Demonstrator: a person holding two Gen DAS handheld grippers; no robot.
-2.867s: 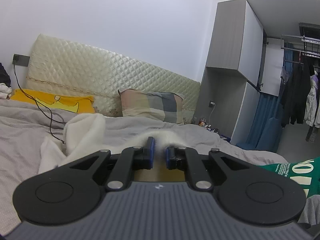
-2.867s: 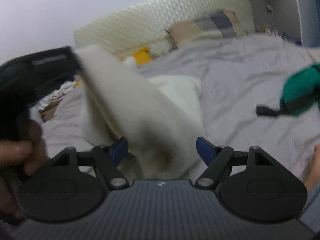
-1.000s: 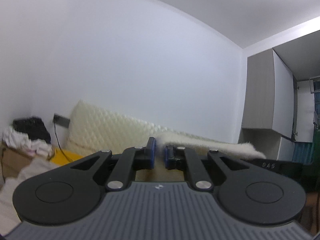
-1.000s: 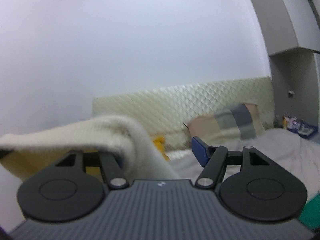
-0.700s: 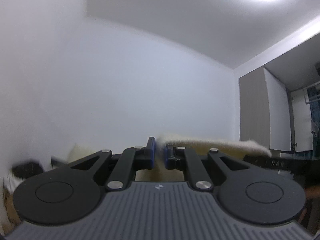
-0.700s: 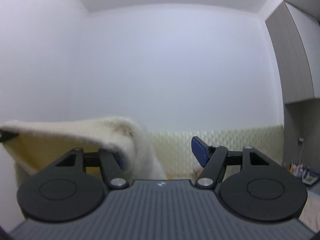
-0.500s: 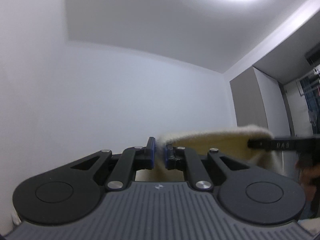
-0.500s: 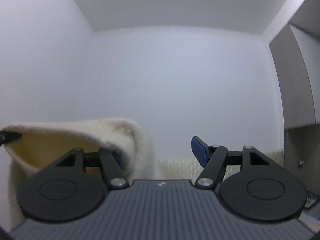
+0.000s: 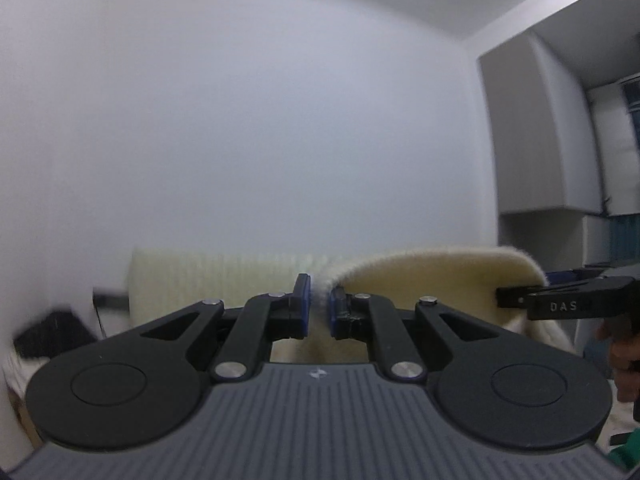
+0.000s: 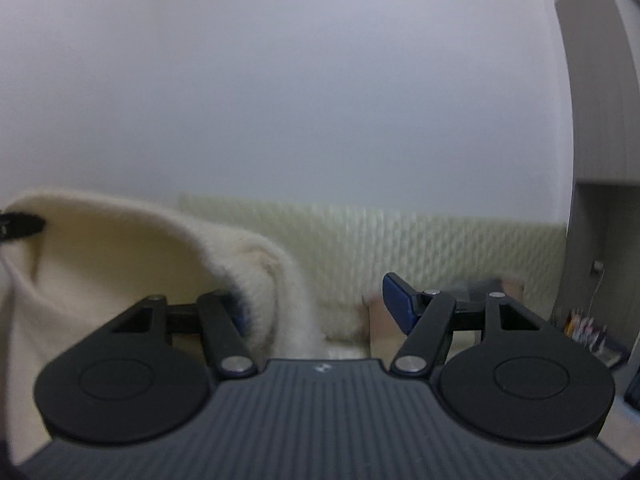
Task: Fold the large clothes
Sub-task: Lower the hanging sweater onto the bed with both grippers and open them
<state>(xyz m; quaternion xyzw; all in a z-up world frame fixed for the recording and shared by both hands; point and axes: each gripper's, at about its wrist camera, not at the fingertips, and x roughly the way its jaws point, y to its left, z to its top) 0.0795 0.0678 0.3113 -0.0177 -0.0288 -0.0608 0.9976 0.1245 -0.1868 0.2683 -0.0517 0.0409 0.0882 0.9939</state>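
Grippers: two, left gripper [image 9: 318, 312] and right gripper [image 10: 316, 304]. Each with two blue pads. Right gripper seen again at right edge of left view.
Garment [image 9: 432, 276]: one, cream, fluffy.
Headboard [image 10: 420, 248]: one, quilted, mid frame.
Wardrobe [image 9: 536, 128]: one, grey, right side.
Hand [image 9: 624, 356]: one, right edge of left view.
Dark bundle [image 9: 52, 332]: one, lower left, too blurred to identify.

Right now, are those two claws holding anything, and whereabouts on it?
The left gripper pinches the cream garment's top edge; the right gripper's jaws stand apart, the garment draped over one finger.
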